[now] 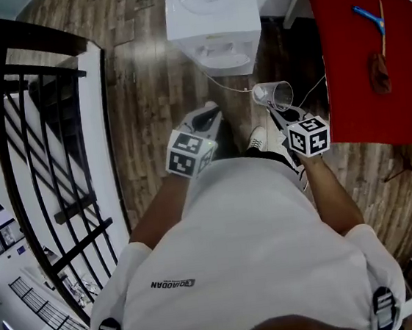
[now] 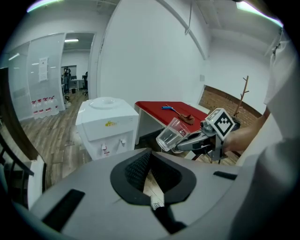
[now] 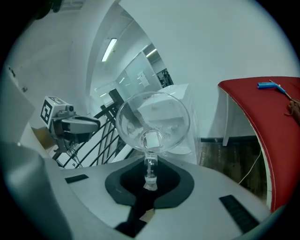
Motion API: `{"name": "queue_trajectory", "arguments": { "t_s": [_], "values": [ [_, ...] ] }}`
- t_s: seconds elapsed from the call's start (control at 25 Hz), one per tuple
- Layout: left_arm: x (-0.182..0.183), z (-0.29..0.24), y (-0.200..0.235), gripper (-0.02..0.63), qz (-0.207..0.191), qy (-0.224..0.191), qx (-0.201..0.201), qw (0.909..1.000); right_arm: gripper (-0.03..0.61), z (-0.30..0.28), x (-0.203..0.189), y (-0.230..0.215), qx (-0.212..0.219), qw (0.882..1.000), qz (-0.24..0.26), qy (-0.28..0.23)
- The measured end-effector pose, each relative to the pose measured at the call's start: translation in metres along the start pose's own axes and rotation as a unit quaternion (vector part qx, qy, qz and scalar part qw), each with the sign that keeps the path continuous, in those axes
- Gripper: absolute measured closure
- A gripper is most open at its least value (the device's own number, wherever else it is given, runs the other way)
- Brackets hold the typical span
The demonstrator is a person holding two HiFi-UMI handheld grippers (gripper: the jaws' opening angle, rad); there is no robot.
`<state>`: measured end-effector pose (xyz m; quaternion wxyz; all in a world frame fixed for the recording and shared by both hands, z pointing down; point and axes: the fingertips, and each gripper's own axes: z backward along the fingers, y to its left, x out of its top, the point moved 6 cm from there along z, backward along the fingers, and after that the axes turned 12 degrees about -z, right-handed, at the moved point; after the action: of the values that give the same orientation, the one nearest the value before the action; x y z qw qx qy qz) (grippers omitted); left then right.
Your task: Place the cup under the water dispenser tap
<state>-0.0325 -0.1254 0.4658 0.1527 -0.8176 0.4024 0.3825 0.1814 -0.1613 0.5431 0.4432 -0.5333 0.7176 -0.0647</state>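
Note:
A clear plastic cup (image 1: 275, 95) hangs tilted in the air in front of the white water dispenser (image 1: 211, 16), and my right gripper (image 1: 272, 110) is shut on its wall. In the right gripper view the cup (image 3: 152, 121) fills the middle, mouth facing away, just above the jaws (image 3: 150, 161). The left gripper view shows the cup (image 2: 172, 133) to the right of the dispenser (image 2: 107, 124), whose two small taps (image 2: 114, 146) face me, with nothing under them. My left gripper (image 1: 212, 111) points at the dispenser's base, jaws together and holding nothing.
A red table (image 1: 359, 47) with a blue tool (image 1: 370, 19) stands to the right of the dispenser. A black metal railing (image 1: 37, 143) runs along the left. A thin cable (image 1: 230, 87) lies on the wooden floor (image 1: 142, 94) by the dispenser.

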Motion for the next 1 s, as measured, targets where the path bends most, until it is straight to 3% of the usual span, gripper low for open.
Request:
{"name": "queue_trajectory", "arguments": {
  "t_s": [0.32, 0.64, 1.0],
  "values": [
    [-0.012, -0.034, 0.028, 0.617, 0.008, 0.029, -0.035, 0.9989, 0.54, -0.072, -0.025, -0.024, -0.064, 0.995, 0.028, 0.069],
    [-0.03, -0.094, 0.07, 0.617, -0.006, 0.064, -0.076, 0.9951, 0.54, -0.175, -0.028, -0.077, -0.142, 0.979, 0.066, 0.131],
    [-0.045, -0.12, 0.089, 0.617, 0.013, 0.071, -0.11, 0.9913, 0.54, -0.254, -0.026, -0.113, -0.184, 0.963, 0.073, 0.181]
  ]
}}
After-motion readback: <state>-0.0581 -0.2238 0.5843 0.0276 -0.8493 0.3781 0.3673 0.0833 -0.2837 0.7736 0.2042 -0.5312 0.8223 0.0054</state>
